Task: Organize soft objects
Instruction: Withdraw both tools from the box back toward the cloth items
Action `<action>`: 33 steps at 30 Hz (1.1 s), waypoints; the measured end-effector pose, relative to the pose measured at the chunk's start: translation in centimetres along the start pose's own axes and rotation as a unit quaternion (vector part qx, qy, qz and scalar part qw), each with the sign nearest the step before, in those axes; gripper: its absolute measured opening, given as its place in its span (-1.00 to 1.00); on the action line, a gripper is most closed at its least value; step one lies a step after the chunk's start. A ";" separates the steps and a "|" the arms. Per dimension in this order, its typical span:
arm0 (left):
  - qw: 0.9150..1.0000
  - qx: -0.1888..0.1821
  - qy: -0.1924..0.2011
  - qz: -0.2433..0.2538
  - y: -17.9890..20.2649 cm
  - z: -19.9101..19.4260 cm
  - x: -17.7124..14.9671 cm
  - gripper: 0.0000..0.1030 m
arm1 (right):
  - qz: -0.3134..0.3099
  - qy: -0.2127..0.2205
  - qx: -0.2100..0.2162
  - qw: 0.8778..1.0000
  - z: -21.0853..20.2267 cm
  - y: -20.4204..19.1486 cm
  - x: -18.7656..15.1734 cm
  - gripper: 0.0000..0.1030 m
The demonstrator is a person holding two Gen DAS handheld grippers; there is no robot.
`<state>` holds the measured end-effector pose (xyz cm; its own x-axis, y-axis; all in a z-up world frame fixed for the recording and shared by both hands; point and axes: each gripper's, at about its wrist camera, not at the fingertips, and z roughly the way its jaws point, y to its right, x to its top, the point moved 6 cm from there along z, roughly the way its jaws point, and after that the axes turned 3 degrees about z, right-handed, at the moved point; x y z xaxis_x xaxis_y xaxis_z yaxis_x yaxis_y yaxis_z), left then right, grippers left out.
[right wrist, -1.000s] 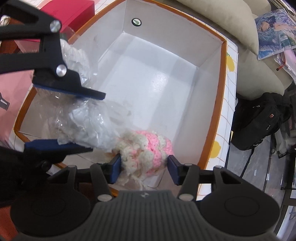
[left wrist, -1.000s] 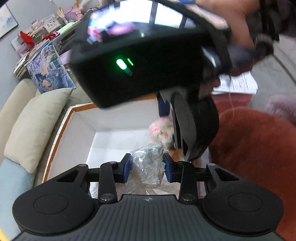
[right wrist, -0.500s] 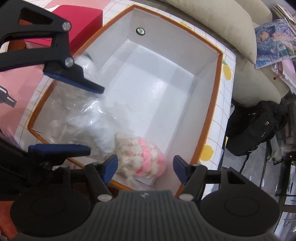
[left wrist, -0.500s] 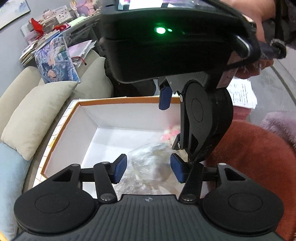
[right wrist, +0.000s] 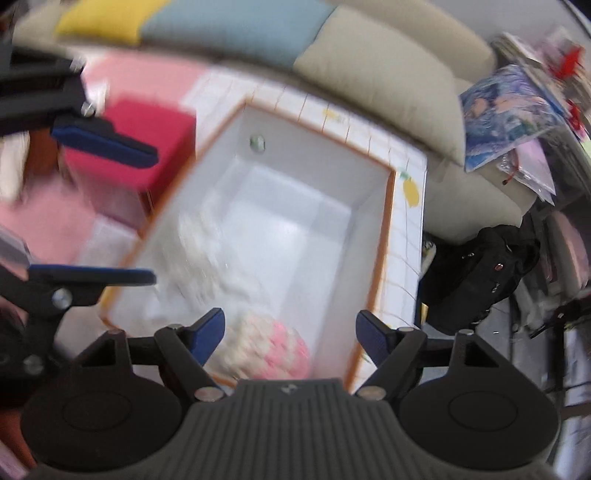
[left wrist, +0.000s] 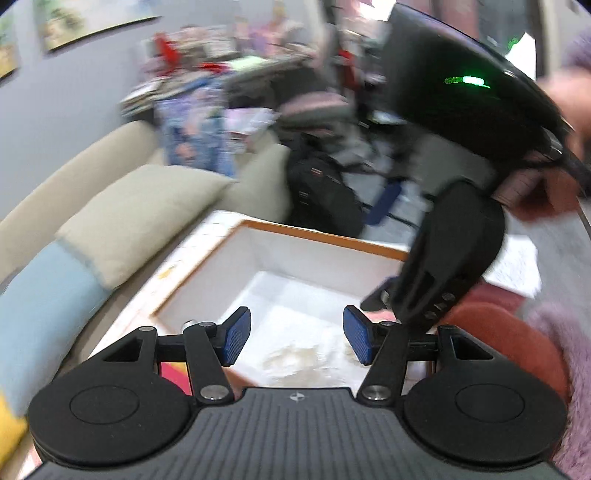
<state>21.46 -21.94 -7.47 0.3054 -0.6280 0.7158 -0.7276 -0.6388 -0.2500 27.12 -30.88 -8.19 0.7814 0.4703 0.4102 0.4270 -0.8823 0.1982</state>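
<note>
A white box with an orange rim (left wrist: pixel 325 236) (right wrist: pixel 388 206) holds a crumpled clear plastic bag (left wrist: pixel 295 358) (right wrist: pixel 207 254) and a pink-and-white fluffy ball (right wrist: pixel 273 350). My left gripper (left wrist: pixel 297 338) is open and empty above the bag; it also shows at the left of the right wrist view (right wrist: pixel 147 210). My right gripper (right wrist: pixel 290 334) is open and empty above the fluffy ball; its body (left wrist: pixel 454 258) hangs over the box's right side in the left wrist view. Both views are motion-blurred.
A sofa with beige (left wrist: pixel 140 218), blue (left wrist: pixel 40 302) and yellow (right wrist: pixel 107 14) cushions runs beside the box. A black backpack (right wrist: pixel 476 277) lies on the floor beyond it. A red box (right wrist: pixel 136 140) and a rust-red cushion (left wrist: pixel 513 343) flank the box.
Both grippers have opened wide, let go of the plastic bag and the fluffy ball, which now lie in the box, and lifted back from it.
</note>
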 end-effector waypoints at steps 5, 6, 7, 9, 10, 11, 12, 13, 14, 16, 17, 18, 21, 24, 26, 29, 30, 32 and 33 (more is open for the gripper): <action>0.996 0.057 0.009 -0.069 -2.4 -3.9 -1.6 0.32 | 0.051 0.076 0.004 0.996 -2.5 -3.2 0.4 0.49; 0.995 0.071 0.009 -0.074 -2.7 -4.7 -2.1 0.32 | 0.061 0.087 0.010 0.994 -2.8 -3.9 0.4 0.49; 0.994 0.082 0.009 -0.077 -3.0 -5.6 -2.5 0.32 | 0.071 0.098 0.017 0.992 -3.0 -4.8 0.4 0.49; 0.991 0.099 0.008 -0.092 -3.6 -7.1 -3.4 0.31 | 0.091 0.113 0.026 0.989 -3.4 -6.5 0.3 0.49; 0.989 0.106 0.007 -0.102 -3.9 -7.8 -4.0 0.32 | 0.098 0.118 0.029 0.988 -3.5 -7.3 0.3 0.49; 0.987 0.112 0.006 -0.113 -4.2 -8.5 -4.5 0.32 | 0.106 0.126 0.031 0.986 -3.7 -8.1 0.2 0.49; 0.985 0.118 0.004 -0.125 -4.6 -9.1 -5.1 0.32 | 0.113 0.132 0.037 0.984 -3.9 -9.0 0.1 0.49; 0.983 0.125 0.001 -0.138 -4.9 -9.8 -5.8 0.32 | 0.120 0.136 0.042 0.983 -4.0 -9.8 0.0 0.49; 0.980 0.131 -0.002 -0.152 -5.1 -10.4 -6.6 0.31 | 0.128 0.140 0.048 0.981 -4.1 -10.6 0.0 0.49; 0.974 0.139 -0.007 -0.180 -5.7 -11.7 -8.3 0.31 | 0.145 0.150 0.057 0.976 -4.3 -12.1 -0.1 0.50; 0.970 0.144 -0.010 -0.196 -6.1 -12.2 -9.1 0.31 | 0.152 0.155 0.064 0.974 -4.4 -12.9 -0.1 0.51; 0.966 0.150 -0.012 -0.211 -6.4 -12.8 -10.1 0.31 | 0.159 0.159 0.069 0.972 -4.3 -13.6 -0.1 0.55; 0.952 0.174 -0.024 -0.252 -7.4 -14.4 -13.1 0.31 | 0.178 0.165 0.087 0.966 -3.9 -16.1 -0.2 0.59; 0.934 0.181 -0.031 -0.305 -8.5 -16.0 -16.2 0.31 | 0.174 0.164 0.098 0.966 -3.3 -18.8 -0.1 0.63; 0.925 0.188 -0.032 -0.329 -9.2 -16.7 -17.9 0.32 | 0.154 0.161 0.098 0.970 -2.7 -20.7 0.2 0.63; 0.910 0.212 -0.042 -0.355 -10.0 -17.2 -20.4 0.32 | 0.130 0.162 0.098 0.973 -1.9 -23.0 0.3 0.63; 0.904 0.215 -0.044 -0.366 -10.2 -17.3 -21.3 0.32 | 0.124 0.161 0.100 0.974 -1.5 -23.7 0.5 0.63; 0.894 0.218 -0.043 -0.389 -10.7 -17.5 -22.6 0.33 | 0.113 0.153 0.108 0.976 -0.7 -24.9 0.8 0.63; 0.890 0.219 -0.041 -0.399 -10.9 -17.6 -23.2 0.36 | 0.108 0.149 0.113 0.976 -0.4 -25.4 1.0 0.63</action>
<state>11.55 7.41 -9.87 0.6737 0.0841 0.7342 0.0437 -0.9963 0.0740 16.87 -8.06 -12.49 0.7123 0.2171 0.6675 0.3826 -0.9174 -0.1100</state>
